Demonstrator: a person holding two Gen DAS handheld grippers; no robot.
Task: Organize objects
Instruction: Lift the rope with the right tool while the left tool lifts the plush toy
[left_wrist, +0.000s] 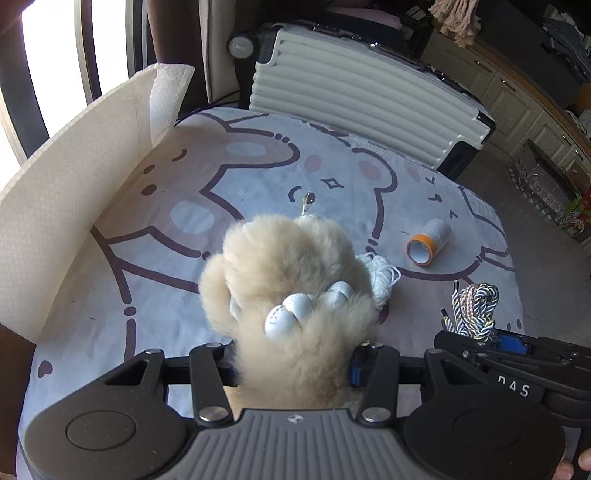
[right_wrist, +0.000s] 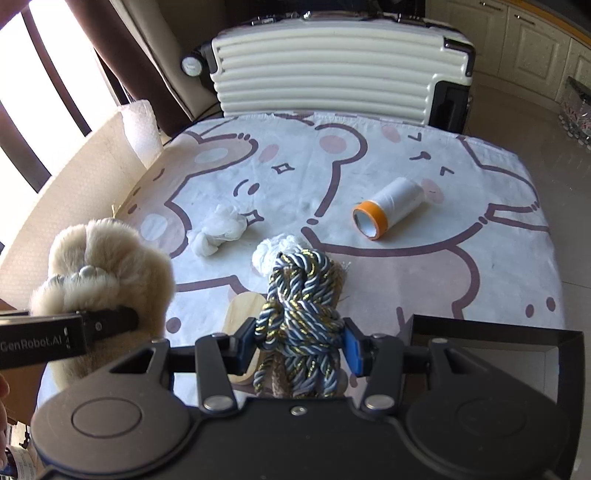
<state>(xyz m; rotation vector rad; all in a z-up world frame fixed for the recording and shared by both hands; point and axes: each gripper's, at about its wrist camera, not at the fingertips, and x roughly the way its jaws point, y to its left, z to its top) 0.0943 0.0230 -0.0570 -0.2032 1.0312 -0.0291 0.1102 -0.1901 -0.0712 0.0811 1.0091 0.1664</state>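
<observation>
Left gripper is clamped on the fluffy plush charm, held clear above the tabletop at the near left. Your grip sits low on the fur, with the pearl beads just beyond the pads. Risk: the pile compresses, so the charm could slide out if you swing fast; the metal clasp dangling at its far end could snag the cloth or the white paper wall on the left. Long axis of the charm runs from the gripper away to the far side, clasp end pointing far.

Centre, on the tabletop: crumpled white tissue, a white cord bundle, and a wooden piece near and partly hidden under the right gripper.

Right gripper is closed on the knotted bundle of blue-grey and gold twisted cord, also lifted. Its long axis runs near to far along the fingers, loose ends hanging near, below the pads. Risk: those tails may drag over the wooden piece and shift it, or a loop may slip free.

Far right: the white spool with an orange rim lies on its side, open end facing near-left; a knock would likely roll it toward the edge.
</observation>
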